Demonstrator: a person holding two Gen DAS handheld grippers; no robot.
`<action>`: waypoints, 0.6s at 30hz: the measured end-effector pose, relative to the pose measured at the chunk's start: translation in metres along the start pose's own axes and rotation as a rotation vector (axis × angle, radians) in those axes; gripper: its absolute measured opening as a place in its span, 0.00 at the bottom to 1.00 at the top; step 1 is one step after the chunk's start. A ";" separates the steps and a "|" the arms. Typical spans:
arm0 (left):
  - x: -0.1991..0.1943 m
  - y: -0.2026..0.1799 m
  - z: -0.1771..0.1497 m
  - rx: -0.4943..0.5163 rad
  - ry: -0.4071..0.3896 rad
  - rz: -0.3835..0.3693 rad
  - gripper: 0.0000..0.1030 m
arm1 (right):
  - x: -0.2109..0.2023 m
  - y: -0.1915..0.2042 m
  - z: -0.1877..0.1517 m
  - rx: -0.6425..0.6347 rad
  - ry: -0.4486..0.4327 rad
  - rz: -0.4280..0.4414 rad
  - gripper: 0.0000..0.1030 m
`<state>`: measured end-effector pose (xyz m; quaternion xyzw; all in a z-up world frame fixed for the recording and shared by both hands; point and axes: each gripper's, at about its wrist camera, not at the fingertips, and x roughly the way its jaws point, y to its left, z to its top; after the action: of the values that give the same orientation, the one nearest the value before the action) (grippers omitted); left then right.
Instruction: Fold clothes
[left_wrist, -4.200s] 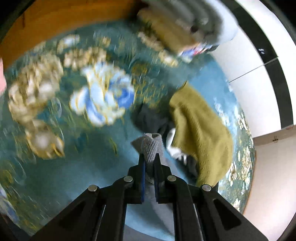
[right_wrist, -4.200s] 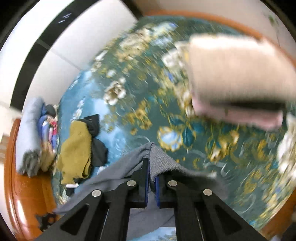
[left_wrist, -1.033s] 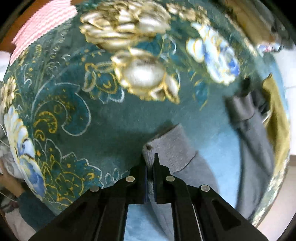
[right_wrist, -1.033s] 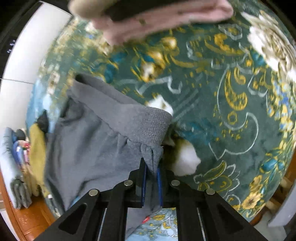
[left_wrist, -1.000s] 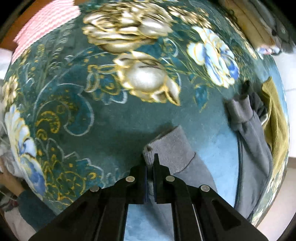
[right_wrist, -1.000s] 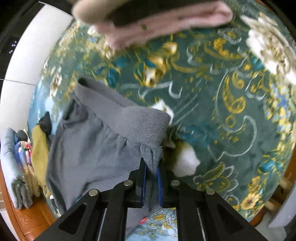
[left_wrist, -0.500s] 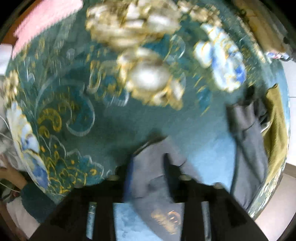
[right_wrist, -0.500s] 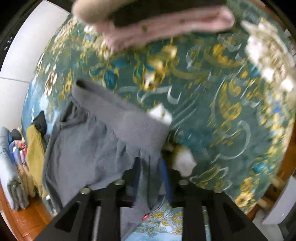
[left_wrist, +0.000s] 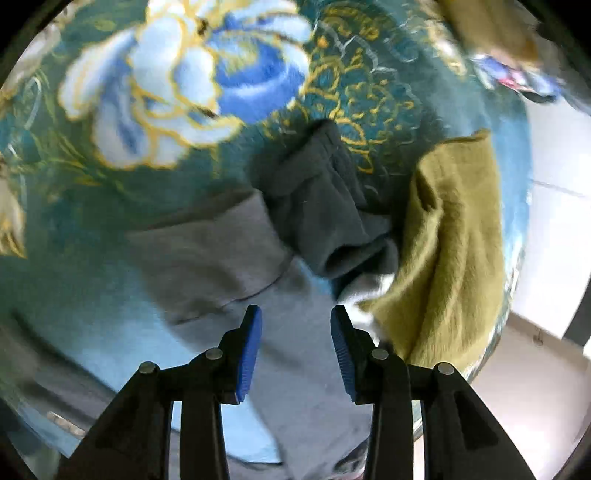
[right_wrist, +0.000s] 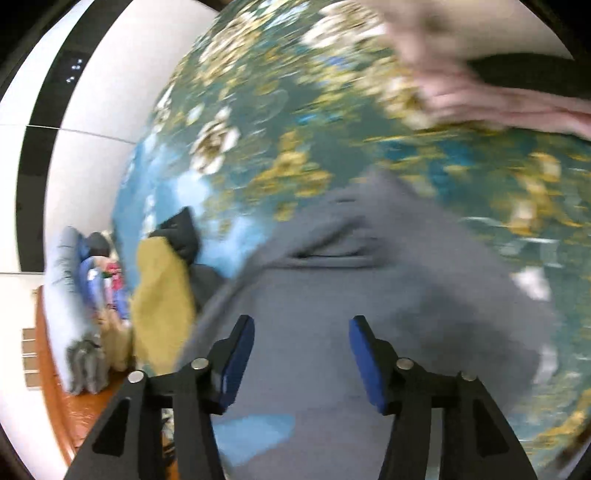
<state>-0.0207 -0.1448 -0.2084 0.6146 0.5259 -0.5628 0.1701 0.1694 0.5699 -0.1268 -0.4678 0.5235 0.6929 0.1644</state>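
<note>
A grey garment (left_wrist: 207, 266) (right_wrist: 369, 280) lies spread on the teal floral bedspread (left_wrist: 177, 85). In the left wrist view my left gripper (left_wrist: 295, 326) hangs open just above the grey cloth, nothing between its blue pads. A dark charcoal garment (left_wrist: 317, 206) lies bunched just beyond it, and an olive-green one (left_wrist: 450, 251) lies to the right. In the right wrist view my right gripper (right_wrist: 301, 339) is open wide over the grey garment and holds nothing. That view is motion-blurred.
A stack of folded pink, beige and dark clothes (right_wrist: 491, 74) sits at the far right of the bed. Bunched clothes (right_wrist: 88, 302) lie at the left by the wooden bed frame (right_wrist: 62, 398), beside the olive garment (right_wrist: 162, 299). White wall and floor lie beyond the bed edge.
Both grippers have let go of the grey garment's ribbed edge and opened. The cloth now lies flat on the bedspread, and both cameras have swung towards the pile of unfolded clothes.
</note>
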 end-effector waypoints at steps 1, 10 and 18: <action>0.007 -0.005 0.002 -0.019 -0.009 0.023 0.38 | 0.009 0.005 0.005 0.021 -0.001 0.001 0.60; 0.039 -0.026 0.012 -0.039 -0.006 0.219 0.38 | 0.074 0.006 0.051 0.320 -0.055 -0.146 0.65; 0.047 -0.028 0.006 -0.043 -0.028 0.287 0.28 | 0.104 -0.015 0.062 0.451 -0.020 -0.303 0.45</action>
<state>-0.0562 -0.1172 -0.2399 0.6718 0.4422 -0.5297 0.2692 0.0980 0.6031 -0.2196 -0.4854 0.5871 0.5309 0.3714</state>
